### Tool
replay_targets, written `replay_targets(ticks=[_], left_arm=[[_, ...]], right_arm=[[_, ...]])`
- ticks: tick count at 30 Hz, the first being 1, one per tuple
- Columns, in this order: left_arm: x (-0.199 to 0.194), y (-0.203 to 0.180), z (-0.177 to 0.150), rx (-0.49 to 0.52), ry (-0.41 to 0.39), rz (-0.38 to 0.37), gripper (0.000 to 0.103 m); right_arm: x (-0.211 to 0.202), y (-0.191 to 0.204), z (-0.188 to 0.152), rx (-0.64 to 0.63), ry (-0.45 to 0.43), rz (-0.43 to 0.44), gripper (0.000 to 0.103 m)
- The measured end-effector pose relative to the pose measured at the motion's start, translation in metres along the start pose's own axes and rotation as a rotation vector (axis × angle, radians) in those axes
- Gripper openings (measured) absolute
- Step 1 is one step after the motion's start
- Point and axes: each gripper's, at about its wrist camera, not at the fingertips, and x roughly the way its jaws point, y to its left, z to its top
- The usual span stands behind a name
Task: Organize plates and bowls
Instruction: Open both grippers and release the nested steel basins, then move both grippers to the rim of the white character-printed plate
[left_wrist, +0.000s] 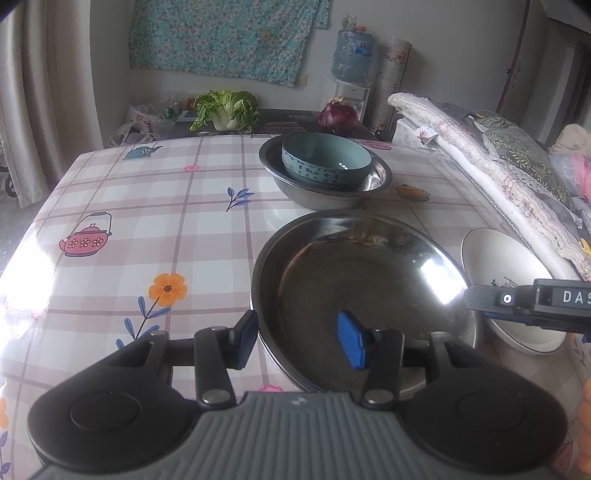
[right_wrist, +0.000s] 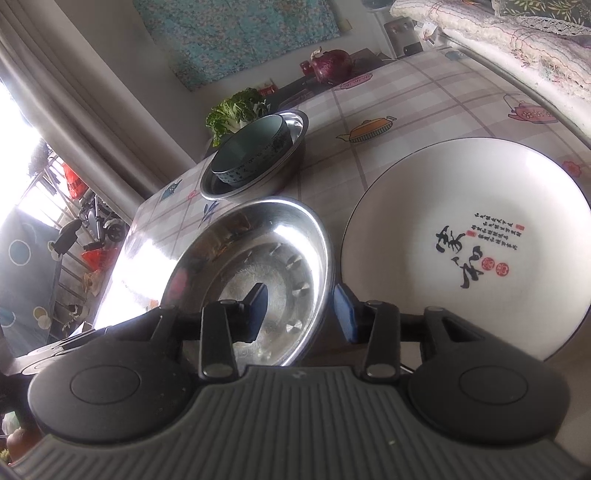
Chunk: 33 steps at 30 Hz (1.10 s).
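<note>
The left gripper (left_wrist: 301, 338) is gaping wide astride the steel plate's (left_wrist: 369, 280) near rim. The right gripper (right_wrist: 301, 314) is likewise straddling its rim, apparently not clamping. The white plate (right_wrist: 443, 221) is lying at 3 o'clock, touching; the teal bowl (left_wrist: 327, 160), nested in a steel basin (left_wrist: 380, 173), at 12.

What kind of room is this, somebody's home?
Most likely a lived-in home dining or kitchen corner: a table under a teapot-print cloth, a cabbage and a red onion at its far edge, and a water dispenser bottle by the wall.
</note>
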Motion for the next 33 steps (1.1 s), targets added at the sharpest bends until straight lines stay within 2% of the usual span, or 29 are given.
replay_targets(ticks=[19, 27, 30, 33], left_arm=[[-0.019, -0.006, -0.006, 0.008, -0.021, -0.002, 0.057], [-0.035, -0.03, -0.004, 0.04, -0.036, -0.051, 0.061], [-0.041, -0.05, -0.002, 0.072, -0.045, -0.076, 0.061], [-0.043, -0.075, -0.002, 0.115, -0.056, -0.11, 0.062]], right_arm=[[-0.012, 0.006, -0.004, -0.007, -0.018, 0.013, 0.045], [-0.027, -0.001, -0.005, 0.001, -0.043, 0.025, 0.046], [-0.041, -0.008, -0.005, -0.002, -0.074, 0.015, 0.051], [-0.061, -0.022, -0.003, -0.011, -0.123, -0.015, 0.067]])
